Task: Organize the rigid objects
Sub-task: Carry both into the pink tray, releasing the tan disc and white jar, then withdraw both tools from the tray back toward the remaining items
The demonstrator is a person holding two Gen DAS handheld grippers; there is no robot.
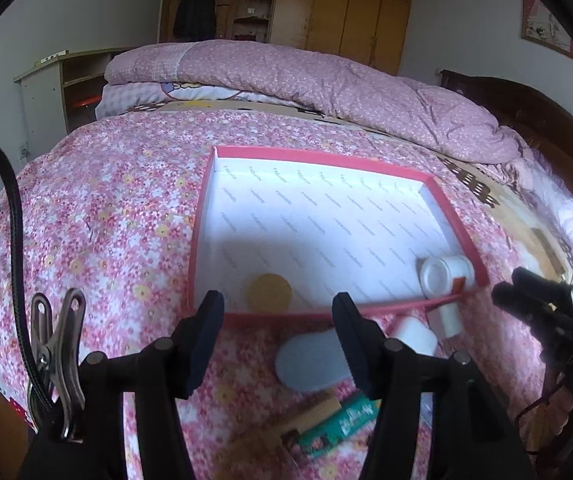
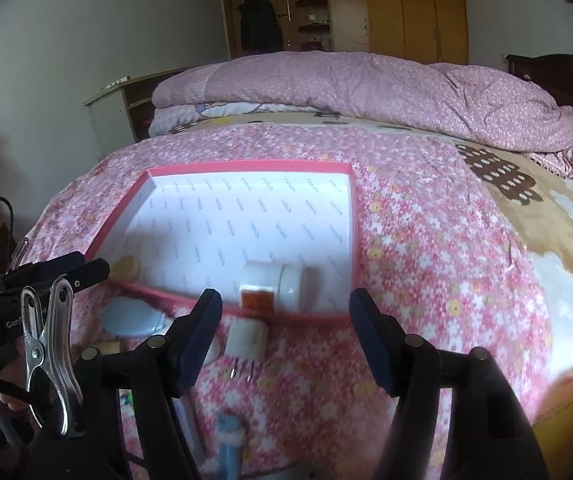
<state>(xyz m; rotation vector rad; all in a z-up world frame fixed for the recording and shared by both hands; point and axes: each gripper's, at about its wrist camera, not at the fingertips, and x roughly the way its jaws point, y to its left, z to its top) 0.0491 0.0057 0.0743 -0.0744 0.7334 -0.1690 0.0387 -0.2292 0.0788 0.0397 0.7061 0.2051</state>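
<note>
Both grippers, left gripper [image 1: 278, 344] and right gripper [image 2: 286, 340], empty, parted; white bottle [image 2: 274, 284] in pink-rimmed box [image 2: 246, 168], lower frame, may roll on soft bed [image 2: 426, 260].

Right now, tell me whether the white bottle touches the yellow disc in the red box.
Apart. The left wrist view shows the white bottle at one end and the yellow disc at the other, bare box floor between.

Left wrist view: the camera sits just behind the left tongs [image 1: 278, 340], angled down and forward across the bed [image 1: 106, 208] toward the wardrobe [image 1: 346, 4], close above the red-rimmed box [image 1: 326, 160]. Right wrist view: the same downward aim from behind the right tongs [image 2: 286, 340], standing to the right of the first. Both views share the box, the white bottle [image 1: 446, 274] lying in it, the folded quilt [image 1: 306, 76] and the wardrobe.
</note>
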